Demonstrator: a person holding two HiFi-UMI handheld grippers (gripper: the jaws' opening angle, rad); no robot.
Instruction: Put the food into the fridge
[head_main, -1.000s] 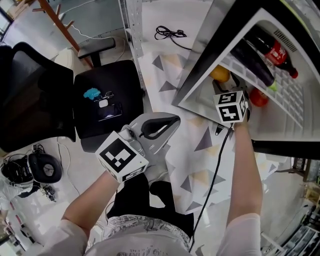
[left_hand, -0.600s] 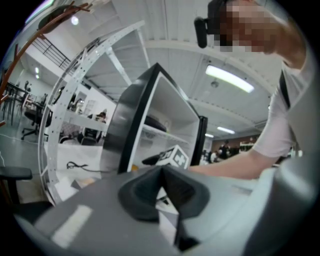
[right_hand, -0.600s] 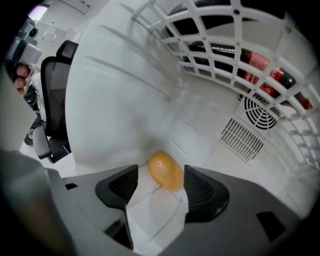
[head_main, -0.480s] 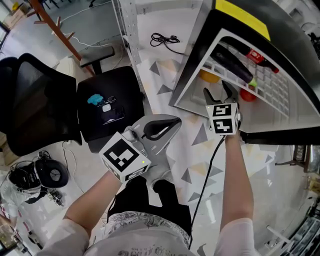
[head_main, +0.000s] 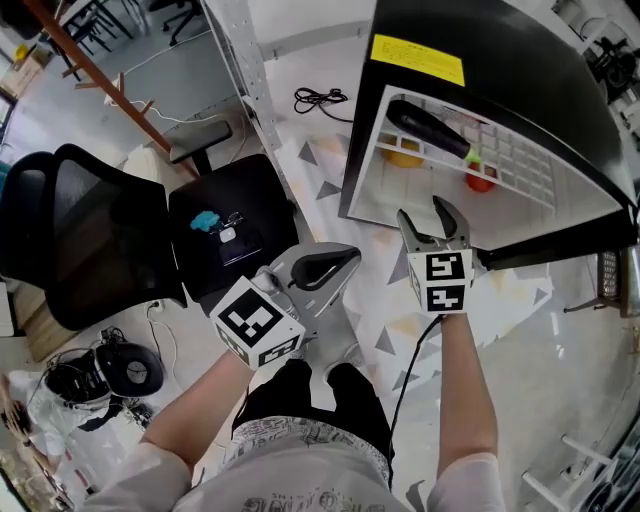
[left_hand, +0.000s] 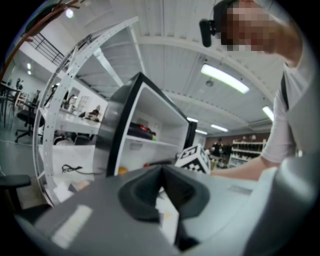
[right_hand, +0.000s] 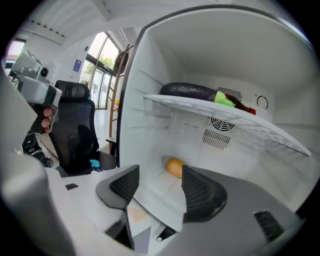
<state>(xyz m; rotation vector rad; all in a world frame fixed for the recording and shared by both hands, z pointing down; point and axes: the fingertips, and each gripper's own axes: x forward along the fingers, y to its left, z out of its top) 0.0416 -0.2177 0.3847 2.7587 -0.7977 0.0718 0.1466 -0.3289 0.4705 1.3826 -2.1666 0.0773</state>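
Observation:
The black fridge (head_main: 480, 45) lies open, its white inside facing me. On its wire shelf (right_hand: 235, 120) lies a dark eggplant (head_main: 430, 128) (right_hand: 192, 91) with a green stem. Below the shelf sit an orange fruit (head_main: 403, 157) (right_hand: 174, 167) and a red tomato (head_main: 481, 181). My right gripper (head_main: 432, 220) (right_hand: 155, 187) stands open and empty just outside the fridge's front edge. Over my feet, my left gripper (head_main: 325, 268) (left_hand: 161, 187) is shut on nothing; from it the fridge (left_hand: 145, 130) shows ahead.
A black office chair (head_main: 110, 235) stands at the left, with a blue object (head_main: 207, 220) and small items on its seat. A perforated metal post (head_main: 245, 70) rises beside the fridge. A black cable (head_main: 320, 98) and headphones (head_main: 125, 368) lie on the floor.
My right gripper has drawn back out of the fridge and now stands in front of it. The head view has pulled away. The left gripper has barely moved.

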